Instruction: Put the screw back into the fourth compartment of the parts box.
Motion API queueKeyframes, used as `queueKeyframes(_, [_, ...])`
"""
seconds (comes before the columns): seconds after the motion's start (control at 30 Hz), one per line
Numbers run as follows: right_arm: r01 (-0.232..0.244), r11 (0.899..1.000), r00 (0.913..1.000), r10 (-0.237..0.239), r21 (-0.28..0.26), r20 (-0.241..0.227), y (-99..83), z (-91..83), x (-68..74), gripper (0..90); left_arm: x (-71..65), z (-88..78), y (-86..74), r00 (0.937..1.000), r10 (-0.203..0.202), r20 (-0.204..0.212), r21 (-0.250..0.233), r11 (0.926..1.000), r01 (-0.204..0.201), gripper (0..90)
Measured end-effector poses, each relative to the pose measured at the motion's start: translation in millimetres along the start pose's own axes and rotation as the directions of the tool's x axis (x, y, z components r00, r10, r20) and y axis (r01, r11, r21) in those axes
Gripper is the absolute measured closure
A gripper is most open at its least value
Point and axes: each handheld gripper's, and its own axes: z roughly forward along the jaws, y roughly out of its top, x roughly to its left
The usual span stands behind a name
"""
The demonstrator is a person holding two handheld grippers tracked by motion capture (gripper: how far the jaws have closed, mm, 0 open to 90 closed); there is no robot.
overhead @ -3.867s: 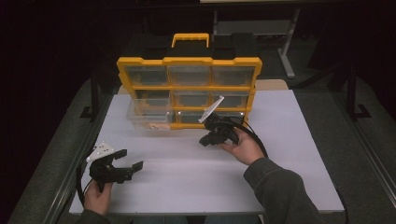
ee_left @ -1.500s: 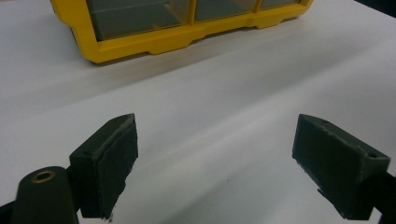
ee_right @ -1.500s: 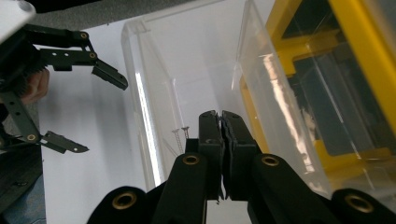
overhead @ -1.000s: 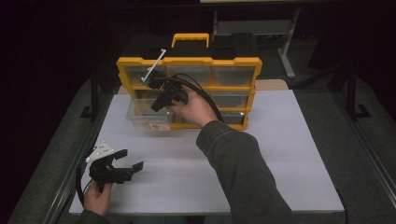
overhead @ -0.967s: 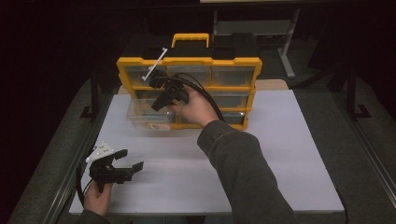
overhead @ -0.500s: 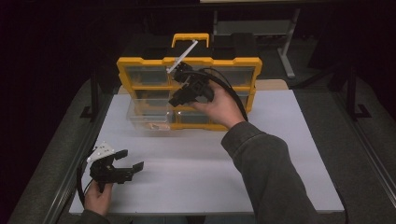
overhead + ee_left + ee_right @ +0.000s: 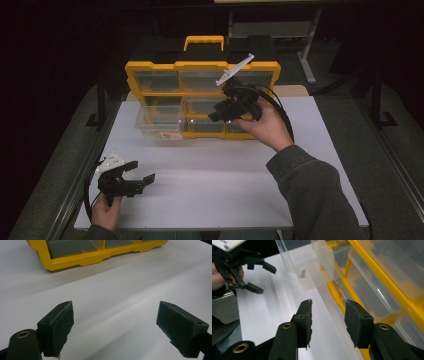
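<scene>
Your right tongs (image 7: 218, 113) have just been opening, with nothing between them, right beside the yellow box (image 7: 155, 69). Its pulled-out clear drawer (image 7: 159, 121) sits just past them; reach there next. Your left tongs (image 7: 142, 172) rest spread wide on the surface (image 7: 210, 175).

the organiser (image 7: 200, 100) looks like glossy yellow plastic with clear, shiny plastic drawers (image 7: 372, 285). the table (image 7: 210, 175) is smooth, matt white. the gripper pads (image 7: 58, 327) look rough, matt black.
</scene>
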Motion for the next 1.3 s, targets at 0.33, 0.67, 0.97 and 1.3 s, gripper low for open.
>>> queueKeyframes(0.33, [-0.06,0.998,0.9977,0.061,-0.014,0.03,-42.8,-6.5,-10.8,45.9,0.5,0.2,-0.2,1.0,0.008,-0.001,0.004,1.0,-0.008,13.8])
queueKeyframes(0.67, [-0.138,0.99,0.9885,0.14,-0.038,0.058,-85.3,-7.8,-17.1,38.6,0.2,0.1,-0.2,1.0,0.008,-0.003,0.001,1.0,-0.008,13.8])
queueKeyframes(0.97, [-0.18,0.982,0.9795,0.184,-0.054,0.082,-120.4,-6.4,-23.2,36.1,-1.0,0.3,-0.2,1.0,-0.002,-0.001,-0.003,1.0,0.002,13.8])
queueKeyframes(1.3, [-0.227,0.972,0.9665,0.232,-0.058,0.109,-155.7,-3.0,-26.0,30.4,-2.5,0.6,0.1,1.0,-0.001,0.006,0.001,1.0,0.001,13.8])
